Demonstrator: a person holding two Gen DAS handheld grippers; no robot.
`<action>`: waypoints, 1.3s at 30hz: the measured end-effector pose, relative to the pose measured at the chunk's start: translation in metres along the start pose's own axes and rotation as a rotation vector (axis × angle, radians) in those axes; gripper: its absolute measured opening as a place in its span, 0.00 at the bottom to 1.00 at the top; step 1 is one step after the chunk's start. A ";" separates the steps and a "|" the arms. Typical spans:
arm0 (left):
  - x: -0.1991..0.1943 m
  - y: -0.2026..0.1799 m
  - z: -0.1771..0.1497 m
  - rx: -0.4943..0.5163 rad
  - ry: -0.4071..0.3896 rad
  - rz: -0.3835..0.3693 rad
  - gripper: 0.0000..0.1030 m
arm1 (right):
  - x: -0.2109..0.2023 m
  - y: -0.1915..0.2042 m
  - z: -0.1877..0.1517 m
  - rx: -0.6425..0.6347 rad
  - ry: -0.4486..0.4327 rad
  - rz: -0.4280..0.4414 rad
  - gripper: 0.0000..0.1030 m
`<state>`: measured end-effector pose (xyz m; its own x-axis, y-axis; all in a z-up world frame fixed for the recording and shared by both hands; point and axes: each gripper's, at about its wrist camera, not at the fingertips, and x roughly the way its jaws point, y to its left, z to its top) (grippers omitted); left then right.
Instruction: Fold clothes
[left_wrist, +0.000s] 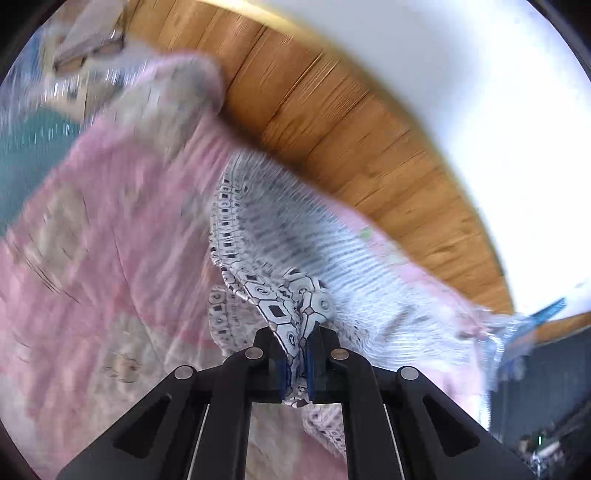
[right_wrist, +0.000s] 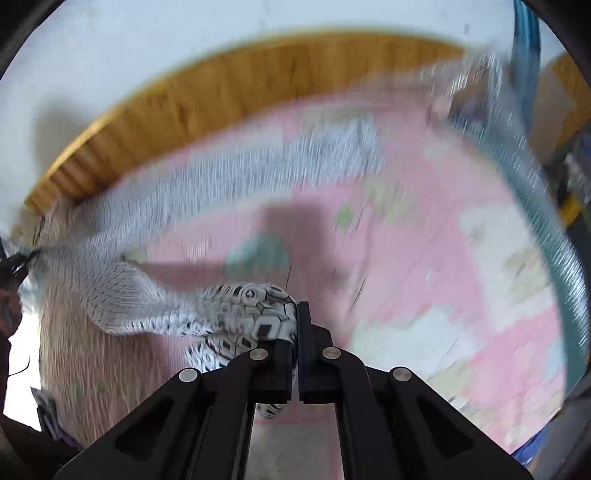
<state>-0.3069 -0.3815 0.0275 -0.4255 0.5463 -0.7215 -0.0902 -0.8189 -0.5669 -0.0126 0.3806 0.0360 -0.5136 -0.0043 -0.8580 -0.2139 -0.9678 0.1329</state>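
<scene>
Early stage judged: black-and-white patterned garment (left_wrist: 295, 258) is held lifted and stretched, lower centre of both views, above the pink bedspread (right_wrist: 424, 258), pinched in the closed left gripper (left_wrist: 297, 339) and right gripper (right_wrist: 297, 332); no fold is seen laid.

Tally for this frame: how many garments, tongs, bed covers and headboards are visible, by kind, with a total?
Patterned black-and-white garment: 1, held by both tongs
Tongs: 2, left tongs and right tongs, each shut on the garment
Pink bed cover: 1
Wooden headboard: 1
Total: 5
</scene>
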 end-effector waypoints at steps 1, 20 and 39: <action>-0.016 -0.003 0.007 0.021 0.032 0.002 0.06 | -0.008 0.001 0.009 -0.033 -0.011 -0.009 0.00; 0.023 0.109 -0.103 0.020 0.181 0.326 0.63 | 0.130 -0.055 -0.115 0.397 0.248 0.136 0.63; 0.037 0.124 -0.099 -0.112 0.167 0.332 0.18 | 0.078 -0.064 -0.024 0.262 0.089 0.003 0.36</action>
<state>-0.2449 -0.4449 -0.1090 -0.2614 0.2830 -0.9228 0.1305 -0.9369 -0.3243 -0.0187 0.4358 -0.0514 -0.4424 -0.0406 -0.8959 -0.4259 -0.8696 0.2497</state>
